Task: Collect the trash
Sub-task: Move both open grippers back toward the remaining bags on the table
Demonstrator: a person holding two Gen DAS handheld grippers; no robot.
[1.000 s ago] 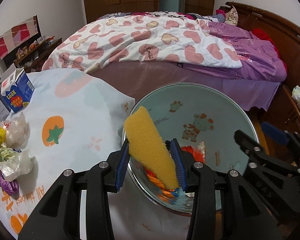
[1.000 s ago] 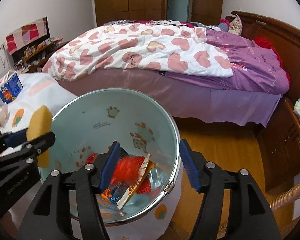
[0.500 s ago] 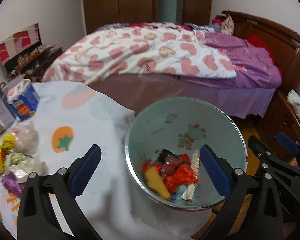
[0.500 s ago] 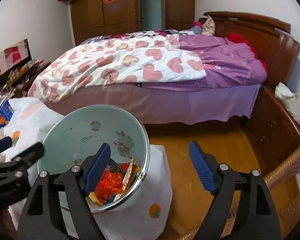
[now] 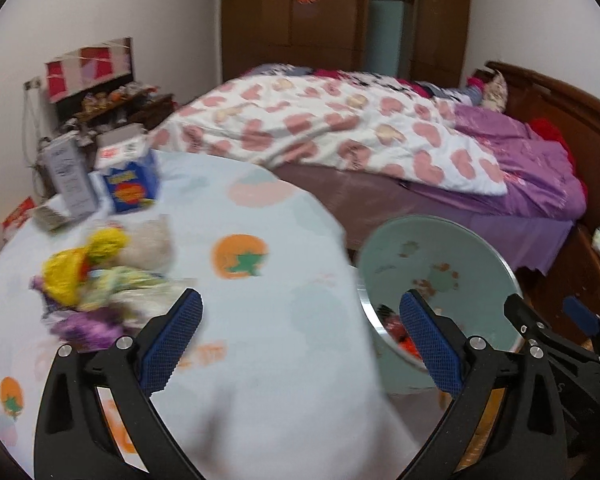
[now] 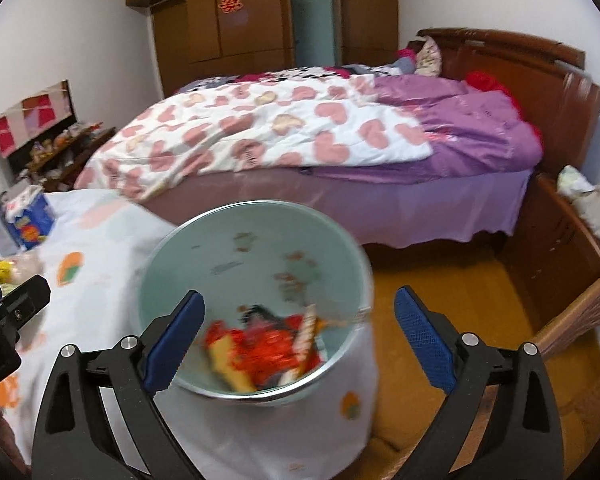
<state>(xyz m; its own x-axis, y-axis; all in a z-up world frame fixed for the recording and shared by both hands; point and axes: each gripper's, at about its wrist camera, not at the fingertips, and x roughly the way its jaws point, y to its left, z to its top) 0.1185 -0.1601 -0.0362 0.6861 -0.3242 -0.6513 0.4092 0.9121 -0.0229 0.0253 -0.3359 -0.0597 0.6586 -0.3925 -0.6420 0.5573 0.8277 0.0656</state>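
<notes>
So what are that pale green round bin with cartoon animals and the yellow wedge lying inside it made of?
The pale green round bin looks like painted sheet metal or plastic: a bright silvery rim suggests metal, but blur leaves it open. The yellow wedge among the red wrappers appears to be matte foam sponge, though it is too blurred now to be sure.

In the left wrist view, bare tablecloth (image 5: 284, 320) fills the centre and lower frame, open for passage. A trash pile (image 5: 100, 280) blocks the left middle, cartons (image 5: 132, 188) the upper left. The bin (image 5: 452, 252) stands at right, just beside the table edge, its mouth open.
</notes>
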